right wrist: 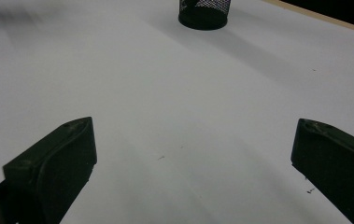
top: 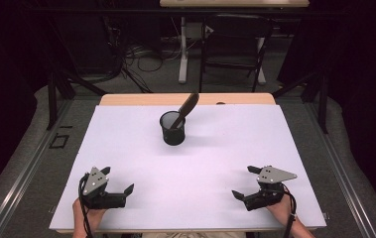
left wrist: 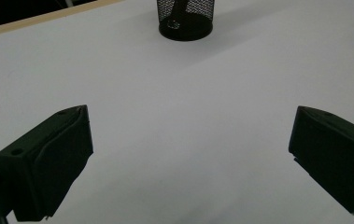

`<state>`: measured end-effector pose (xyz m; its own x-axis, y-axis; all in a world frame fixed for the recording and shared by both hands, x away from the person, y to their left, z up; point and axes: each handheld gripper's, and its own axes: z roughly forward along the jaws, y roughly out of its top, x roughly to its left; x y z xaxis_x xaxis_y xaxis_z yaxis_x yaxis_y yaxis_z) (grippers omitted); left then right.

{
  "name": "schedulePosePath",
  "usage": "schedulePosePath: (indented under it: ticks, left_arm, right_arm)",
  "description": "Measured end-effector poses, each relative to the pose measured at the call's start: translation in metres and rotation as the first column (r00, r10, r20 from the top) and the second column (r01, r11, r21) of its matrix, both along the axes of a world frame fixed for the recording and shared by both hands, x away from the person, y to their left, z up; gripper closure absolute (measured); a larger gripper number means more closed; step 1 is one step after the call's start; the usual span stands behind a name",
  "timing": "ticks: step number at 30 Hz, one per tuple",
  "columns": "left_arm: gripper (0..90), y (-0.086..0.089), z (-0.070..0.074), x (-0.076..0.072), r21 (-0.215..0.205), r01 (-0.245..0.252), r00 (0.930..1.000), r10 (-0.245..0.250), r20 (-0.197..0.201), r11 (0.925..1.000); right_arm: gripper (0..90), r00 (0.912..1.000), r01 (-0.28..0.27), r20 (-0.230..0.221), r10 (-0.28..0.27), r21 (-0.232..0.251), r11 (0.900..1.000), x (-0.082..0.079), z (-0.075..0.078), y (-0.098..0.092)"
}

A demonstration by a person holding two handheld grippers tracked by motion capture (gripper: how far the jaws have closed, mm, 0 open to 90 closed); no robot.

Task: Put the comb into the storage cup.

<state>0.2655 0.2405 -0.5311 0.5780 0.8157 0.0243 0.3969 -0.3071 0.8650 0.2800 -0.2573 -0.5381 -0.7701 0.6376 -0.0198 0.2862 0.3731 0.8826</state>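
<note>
From the high view, a round black mesh cup (top: 173,129) stands upright toward the far middle of a smooth white sheet (top: 200,163) that covers a pale wooden table (top: 126,99). A dark, flat-ended tool (top: 187,107) leans in the cup, its upper end tilted to the right past the rim. The left gripper (top: 119,180) lies near the front left corner of the sheet, held by a hand (top: 84,215), its jaws spread wide with nothing between them; a grey three-cornered plate sits on top. The right gripper (top: 244,182) lies near the front right, held likewise, jaws wide and empty. Both are well apart from the cup. In the left gripper view, two blocky matt black jaws stand far apart over bare white sheet, and the cup (left wrist: 185,18) shows at the top edge, its fine wire mesh wall rising from a solid round base. In the right gripper view, the jaws again stand wide over the sheet, which carries a few tiny specks, and the cup (right wrist: 204,13) sits at the top, with the table's wooden edge (right wrist: 324,17) beyond it.
</note>
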Motion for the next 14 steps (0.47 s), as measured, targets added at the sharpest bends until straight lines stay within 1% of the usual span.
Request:
schedulePosePath:
  ticks: [2, 5, 9, 14]
  left_arm:
    - [0.0, -0.0005, -0.0007, -0.0003, -0.002, 0.002, 1.0, -0.002, 0.0, 1.0]
    - [0.0, -0.0022, -0.0009, 0.0015, 0.009, 0.015, 0.9999, -0.015, -0.008, 0.9999]
    - [0.0, -0.0035, -0.0007, 0.0031, 0.018, 0.015, 0.9999, -0.015, -0.005, 0.9997]
    - [0.0, -0.0021, -0.0005, 0.0048, 0.012, 0.011, 0.9998, -0.011, -0.013, 0.9999]
  right_arm:
    - [0.0, 1.0, 0.0, 0.0, 0.0, 0.001, 1.0, 0.0, 0.0, 0.0]
    - [0.0, 1.0, -0.002, 0.001, 0.002, 0.001, 1.0, 0.0005, -0.0003, -0.0002]
    - [0.0, 1.0, -0.004, -0.001, 0.004, -0.002, 1.0, -0.0001, 0.0, -0.0005]
    - [0.0, 1.0, -0.004, 0.004, 0.004, 0.004, 1.0, -0.0006, 0.0006, -0.0011]
